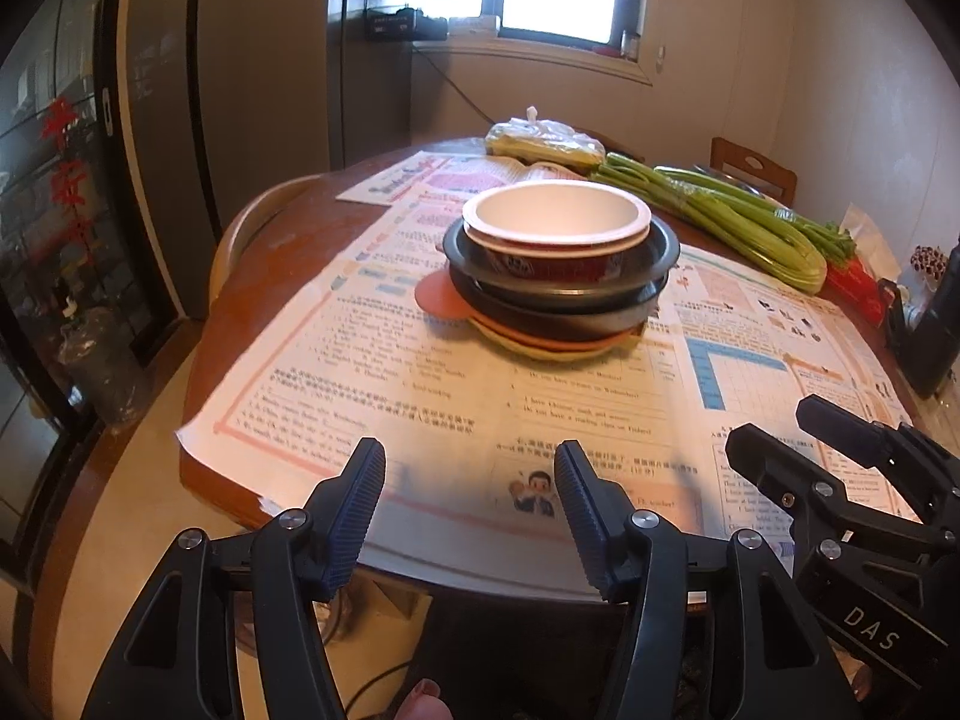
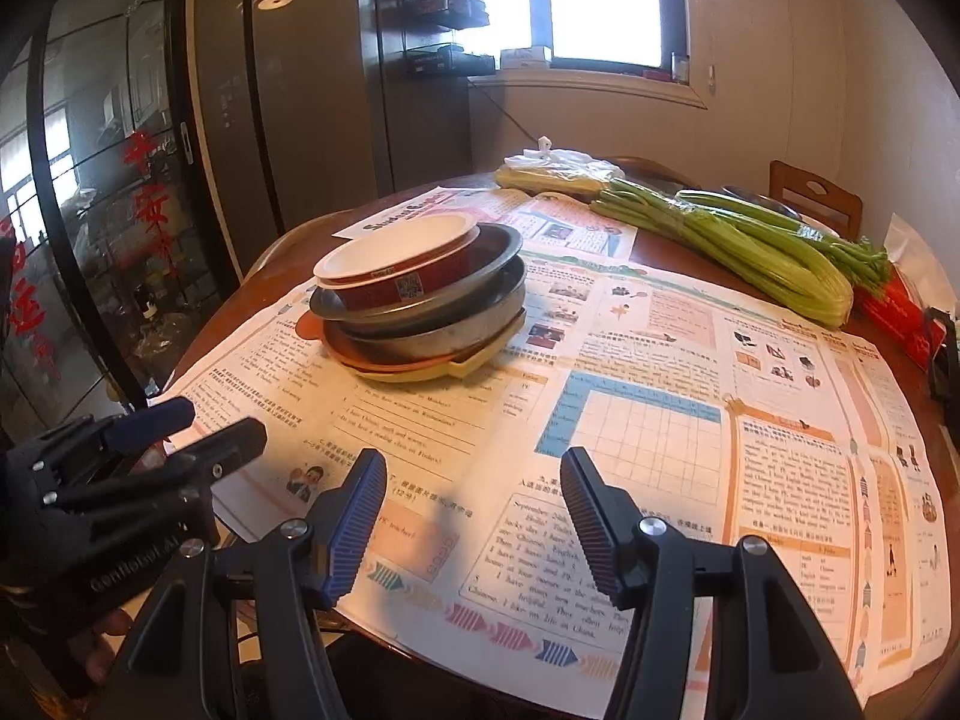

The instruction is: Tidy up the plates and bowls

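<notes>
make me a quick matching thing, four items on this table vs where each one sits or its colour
Column 1:
1. red bowl
2. yellow plate
3. celery
4. bagged food

Column 2:
A. bottom of the stack
B. white inside, top of the stack
C. far edge of the table, by the window side
D. long green stalks right of the stack

Pairs: 1-B, 2-A, 3-D, 4-C

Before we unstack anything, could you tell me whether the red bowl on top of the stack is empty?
Empty: the left wrist view looks into the red bowl and shows only its bare white inside.
</notes>
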Tool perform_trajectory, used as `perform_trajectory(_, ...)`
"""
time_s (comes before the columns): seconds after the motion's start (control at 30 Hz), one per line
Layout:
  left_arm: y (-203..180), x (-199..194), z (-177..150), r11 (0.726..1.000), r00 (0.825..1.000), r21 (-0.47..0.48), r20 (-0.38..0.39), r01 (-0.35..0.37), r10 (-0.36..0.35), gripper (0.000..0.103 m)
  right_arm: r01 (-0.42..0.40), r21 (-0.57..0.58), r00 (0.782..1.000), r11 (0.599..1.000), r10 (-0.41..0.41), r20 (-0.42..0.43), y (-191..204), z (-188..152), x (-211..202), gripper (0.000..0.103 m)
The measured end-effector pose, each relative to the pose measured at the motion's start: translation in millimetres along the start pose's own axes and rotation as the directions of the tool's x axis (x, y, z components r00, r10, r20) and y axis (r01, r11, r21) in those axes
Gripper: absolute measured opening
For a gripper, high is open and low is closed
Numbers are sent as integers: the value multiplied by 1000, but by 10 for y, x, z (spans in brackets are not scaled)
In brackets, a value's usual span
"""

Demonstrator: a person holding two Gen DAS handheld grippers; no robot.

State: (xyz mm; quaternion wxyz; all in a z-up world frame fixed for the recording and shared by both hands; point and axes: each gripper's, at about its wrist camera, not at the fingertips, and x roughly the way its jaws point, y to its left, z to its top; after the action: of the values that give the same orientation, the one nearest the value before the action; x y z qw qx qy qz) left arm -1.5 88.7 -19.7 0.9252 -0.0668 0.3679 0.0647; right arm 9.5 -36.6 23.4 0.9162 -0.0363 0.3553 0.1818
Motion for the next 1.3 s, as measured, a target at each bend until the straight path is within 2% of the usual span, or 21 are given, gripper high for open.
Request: perform_trajectory(1.3, -33, 26, 32, 1000, 1000, 11, -10, -13, 13, 61, 17, 26, 1000, 1000, -16, -21, -84, -73, 24, 60)
